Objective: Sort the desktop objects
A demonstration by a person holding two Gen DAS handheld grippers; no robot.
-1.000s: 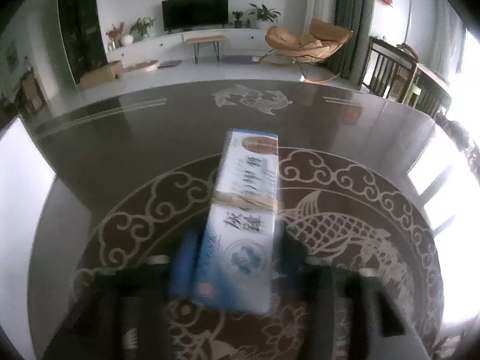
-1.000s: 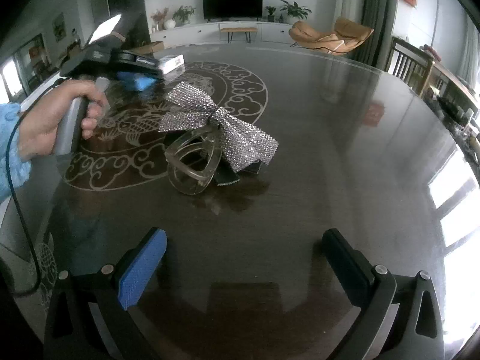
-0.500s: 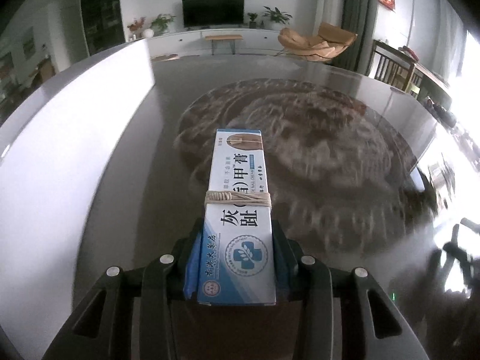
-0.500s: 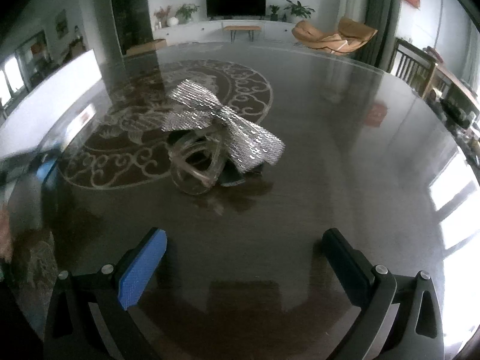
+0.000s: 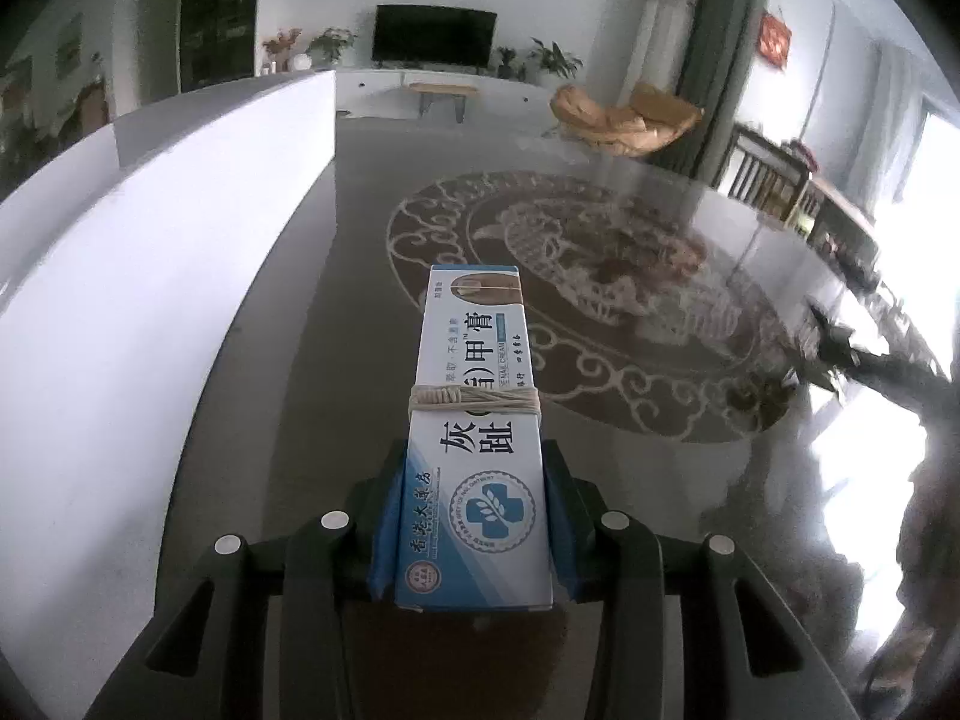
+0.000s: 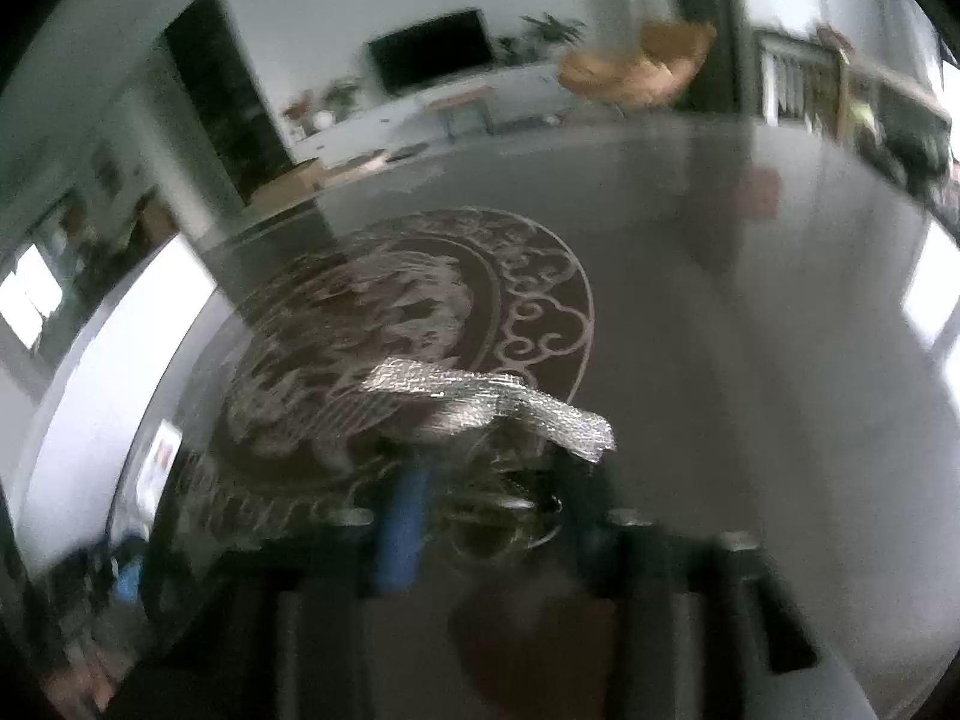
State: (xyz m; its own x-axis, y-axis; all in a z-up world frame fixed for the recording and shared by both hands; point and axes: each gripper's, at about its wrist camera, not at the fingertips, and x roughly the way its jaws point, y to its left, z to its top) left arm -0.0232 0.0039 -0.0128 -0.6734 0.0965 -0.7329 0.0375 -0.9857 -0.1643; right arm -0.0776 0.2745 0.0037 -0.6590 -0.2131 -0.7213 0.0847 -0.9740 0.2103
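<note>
While the left gripper (image 5: 474,516) clamps a blue-and-white box (image 5: 474,450), its blue pads (image 5: 387,531) press the box's two long sides near the printed cross emblem. The box points away from the camera, held above the dark glossy tabletop (image 5: 312,360); a pale string band (image 5: 474,401) is wound round its middle. To the left of the box stands a long white bin wall (image 5: 120,300), rising from the tabletop's edge. To the right, beyond the box's far end, lies the round fish-and-cloud inlay (image 5: 600,312) set into the tabletop. At the far right of this view a dark blurred shape (image 5: 870,372) shows low over the tabletop; what it is cannot be told.

Seen from the right wrist, which is blurred, the white bin (image 6: 120,372) again lies at the left, and the inlay (image 6: 420,324) sits at centre. The right gripper (image 6: 492,504) has just been closing, and its jaws now stand narrow about a silver glitter bow (image 6: 486,402) with a clear looped clip (image 6: 498,516) beneath it. The bow's ribbon spreads across above the fingertips, over the inlay's near rim. The blue pad (image 6: 402,534) lies against the clip's left side; the dark right finger (image 6: 585,510) sits close on the other side, though the blur hides whether the pads truly press it.
</note>
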